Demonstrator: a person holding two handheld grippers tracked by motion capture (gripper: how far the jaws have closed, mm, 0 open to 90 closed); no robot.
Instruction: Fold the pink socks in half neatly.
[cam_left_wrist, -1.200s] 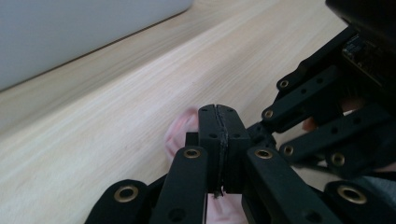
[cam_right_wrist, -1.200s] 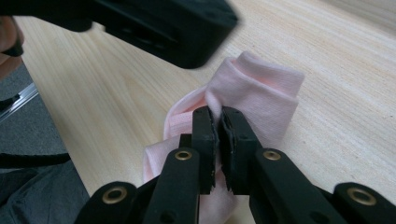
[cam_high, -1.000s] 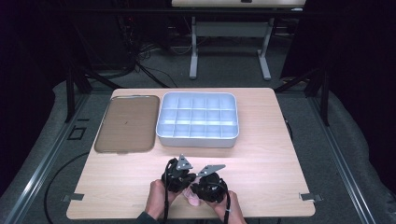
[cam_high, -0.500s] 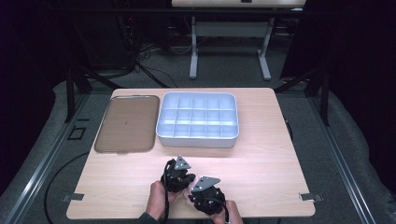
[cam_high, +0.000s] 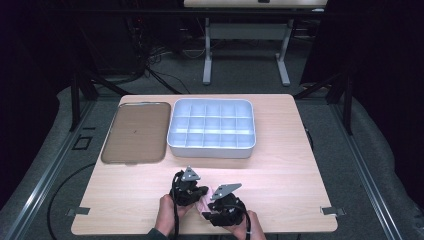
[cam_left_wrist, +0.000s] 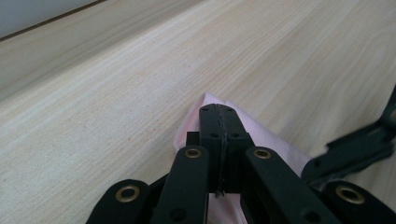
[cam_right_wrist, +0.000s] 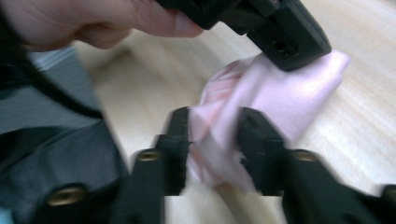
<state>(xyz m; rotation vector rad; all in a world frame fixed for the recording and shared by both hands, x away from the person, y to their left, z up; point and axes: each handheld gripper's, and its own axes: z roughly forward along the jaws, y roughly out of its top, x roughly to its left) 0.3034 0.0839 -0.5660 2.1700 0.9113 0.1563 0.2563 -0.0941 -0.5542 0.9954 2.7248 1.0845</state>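
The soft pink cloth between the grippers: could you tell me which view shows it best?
The right gripper view: the soft pink cloth spreads wide there, though blurred. The left gripper view shows its edge behind shut jaws; the high view gives a small sliver.

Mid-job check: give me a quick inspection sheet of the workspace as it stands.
Surface: light wooden table, bare at its right side.
Job's things: pink cloth bunched on the table near the front edge, between both grippers.
Clutter: brown tray at back left; grey divided bin beside it, compartments look empty.
Grippers: left gripper shut on the pink cloth. Right gripper has just been opening its jaws; the cloth lies between them, pads seem off it, though the view is blurred.
Cables: a black cable trails from the left gripper along the hand; loose cables on the floor behind the table.
Surroundings: dark room, grey floor, another table's legs behind.
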